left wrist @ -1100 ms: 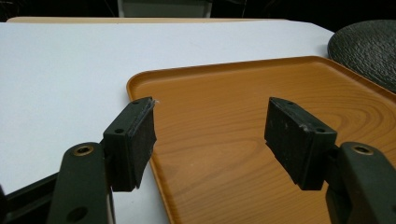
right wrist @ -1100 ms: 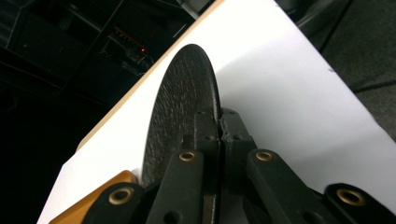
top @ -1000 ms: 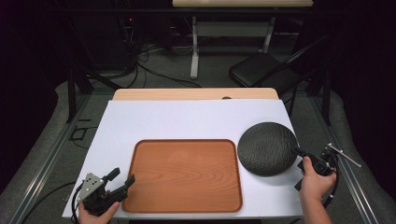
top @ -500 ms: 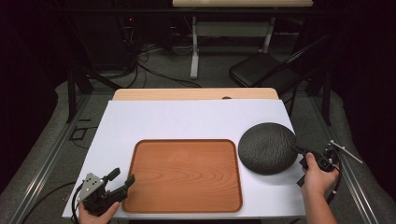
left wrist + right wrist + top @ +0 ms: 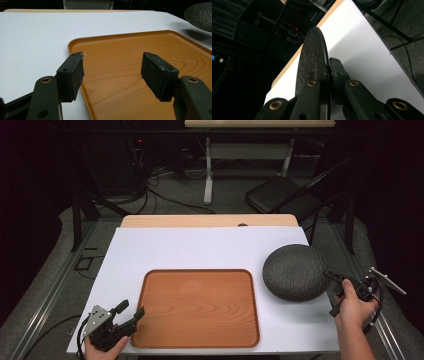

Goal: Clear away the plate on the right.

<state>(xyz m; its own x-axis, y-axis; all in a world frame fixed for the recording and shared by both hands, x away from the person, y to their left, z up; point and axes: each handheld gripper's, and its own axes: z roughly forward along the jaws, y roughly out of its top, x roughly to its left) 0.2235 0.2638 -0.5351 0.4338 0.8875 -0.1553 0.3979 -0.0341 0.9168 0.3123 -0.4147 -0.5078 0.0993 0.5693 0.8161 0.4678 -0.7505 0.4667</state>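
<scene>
The right tool (image 5: 334, 289) was clamped tight on the rim of the dark round plate (image 5: 295, 272), which it held tilted above the white worktop (image 5: 200, 250), just right of the wooden tray (image 5: 200, 307). The left tool (image 5: 131, 314) had its jaws spread apart with nothing in them, at the tray's near left corner.

The left gripper (image 5: 112, 72) is being held with its jaws standing wide apart over the near left corner of the wooden tray (image 5: 140, 47), which is lying on the white counter (image 5: 37, 32); a dark plate (image 5: 200, 15) is being glimpsed toward the far right edge.
</scene>
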